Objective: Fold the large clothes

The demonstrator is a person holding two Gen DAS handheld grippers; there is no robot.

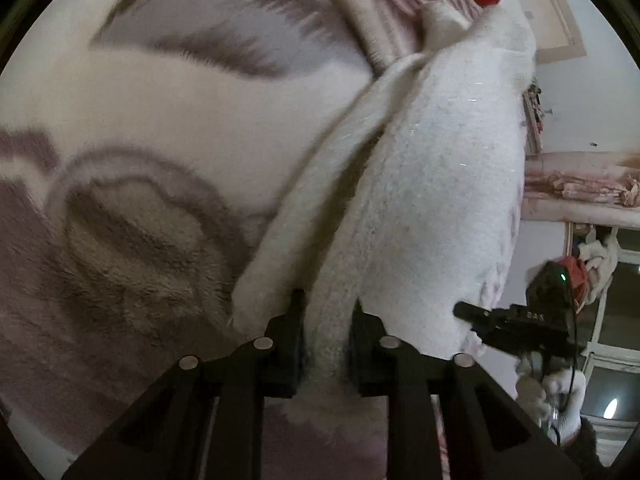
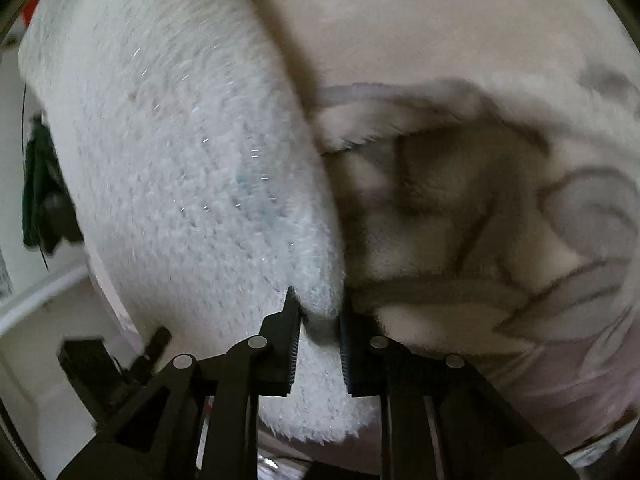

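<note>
In the left wrist view, our left gripper [image 1: 326, 320] pinches the white fluffy garment [image 1: 432, 184] above the patterned blanket [image 1: 132, 216]. In the right wrist view, our right gripper [image 2: 318, 320] clamps its edge; folding seems barely begun.

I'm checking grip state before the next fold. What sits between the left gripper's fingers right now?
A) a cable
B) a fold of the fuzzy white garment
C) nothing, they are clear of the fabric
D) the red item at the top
B: in the left wrist view the left gripper has its two black fingers pressed against either side of a ridge of the fuzzy white garment, which lies over the patterned blanket.
</note>
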